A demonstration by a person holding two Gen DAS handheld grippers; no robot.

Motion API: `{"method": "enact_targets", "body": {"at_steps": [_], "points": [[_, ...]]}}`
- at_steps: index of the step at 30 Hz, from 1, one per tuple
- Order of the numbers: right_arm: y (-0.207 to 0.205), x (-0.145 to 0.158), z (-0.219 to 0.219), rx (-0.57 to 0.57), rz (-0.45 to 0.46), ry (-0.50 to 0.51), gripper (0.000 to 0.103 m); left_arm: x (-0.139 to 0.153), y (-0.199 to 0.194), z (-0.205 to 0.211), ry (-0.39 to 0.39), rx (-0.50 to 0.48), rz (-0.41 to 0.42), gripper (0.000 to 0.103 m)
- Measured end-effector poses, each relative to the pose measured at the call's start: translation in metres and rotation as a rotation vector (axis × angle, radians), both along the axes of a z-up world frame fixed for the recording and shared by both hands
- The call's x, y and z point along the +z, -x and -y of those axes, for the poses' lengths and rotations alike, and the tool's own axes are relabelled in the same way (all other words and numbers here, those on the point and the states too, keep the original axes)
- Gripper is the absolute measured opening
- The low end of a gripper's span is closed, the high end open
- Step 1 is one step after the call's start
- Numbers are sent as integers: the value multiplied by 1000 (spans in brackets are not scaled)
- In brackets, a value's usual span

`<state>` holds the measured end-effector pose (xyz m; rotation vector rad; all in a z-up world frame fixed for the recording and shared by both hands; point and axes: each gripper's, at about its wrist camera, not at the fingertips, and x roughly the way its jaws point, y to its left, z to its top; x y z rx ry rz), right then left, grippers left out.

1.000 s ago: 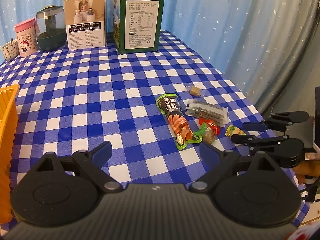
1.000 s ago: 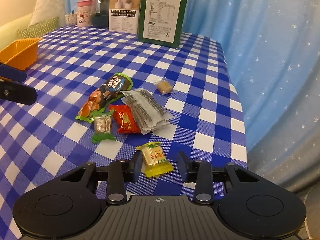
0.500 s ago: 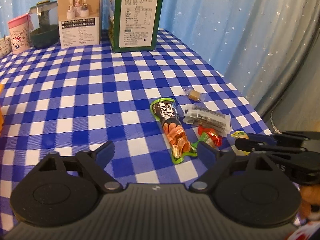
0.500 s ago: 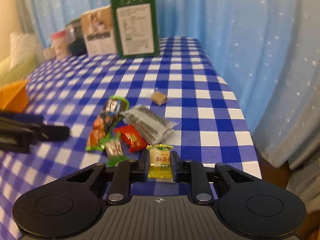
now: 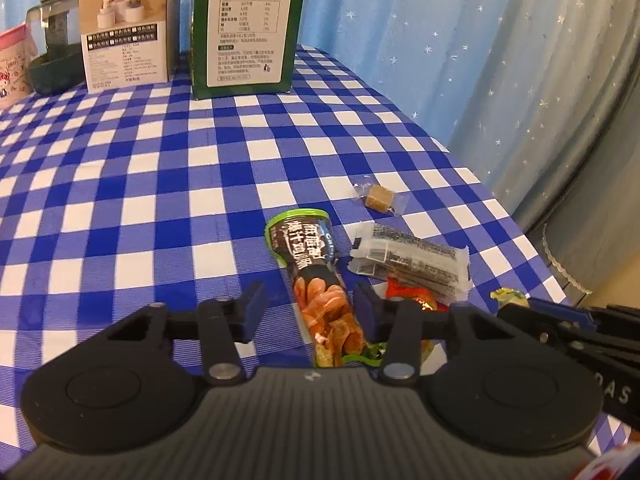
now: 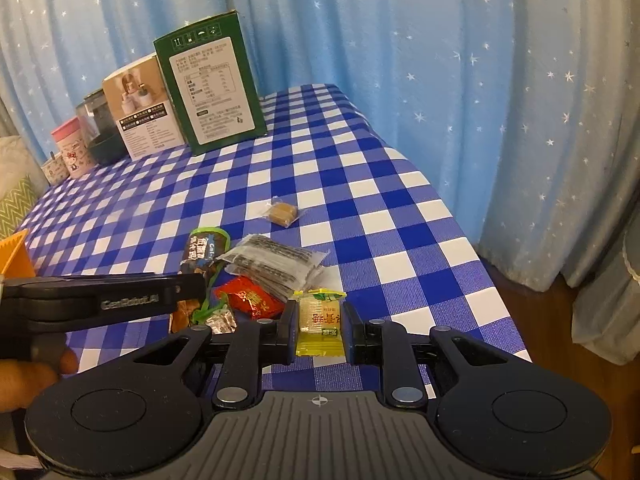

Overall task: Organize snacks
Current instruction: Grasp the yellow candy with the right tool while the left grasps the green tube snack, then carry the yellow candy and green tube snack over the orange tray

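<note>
My right gripper [image 6: 319, 330] is shut on a yellow candy packet [image 6: 320, 322] and holds it just above the checked cloth; its tip shows in the left wrist view [image 5: 507, 296]. My left gripper [image 5: 308, 312] is open, its fingers on either side of the long green-and-black snack pouch [image 5: 316, 280], which lies on the table. Beside the pouch lie a clear pack of dark bars [image 5: 412, 260], a red packet [image 6: 250, 300], a small green-edged candy [image 6: 220, 320] and a wrapped brown cube [image 5: 380, 198].
A green carton [image 5: 244, 28], a beige box [image 5: 124, 28], a dark jar [image 5: 56, 60] and a pink cup [image 6: 72, 152] stand at the table's far end. An orange basket [image 6: 14, 254] is at the left. The table edge and blue curtain [image 5: 500, 60] are on the right.
My right gripper closed on the yellow candy and lifted it slightly. My left gripper moved forward and down over the long pouch, its fingers closing partway.
</note>
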<state>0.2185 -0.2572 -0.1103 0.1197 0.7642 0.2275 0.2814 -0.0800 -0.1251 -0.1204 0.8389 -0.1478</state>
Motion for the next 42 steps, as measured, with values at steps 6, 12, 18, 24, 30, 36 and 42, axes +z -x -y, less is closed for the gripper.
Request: {"method": "enact_targets", "body": {"at_steps": [6, 12, 18, 24, 30, 36, 42], "points": [[4, -1, -2, -17, -19, -28, 22, 0, 9, -1, -32, -34, 5, 27], [12, 2, -13, 1, -30, -68, 22, 10, 60, -25, -120, -74, 15, 27], [28, -1, -35, 32, -52, -100, 22, 8, 110, -51, -160, -60, 8, 27], [39, -4, -51, 47, -76, -107, 22, 3, 115, -54, -182, -52, 14, 31], [44, -3, -50, 36, -85, -101, 22, -1, 104, -51, -191, -68, 21, 31], [47, 2, -50, 35, -80, -94, 22, 4, 109, -51, -192, -70, 15, 26], [57, 18, -56, 47, -49, -85, 22, 22, 129, -63, -156, -27, 13, 26]]}}
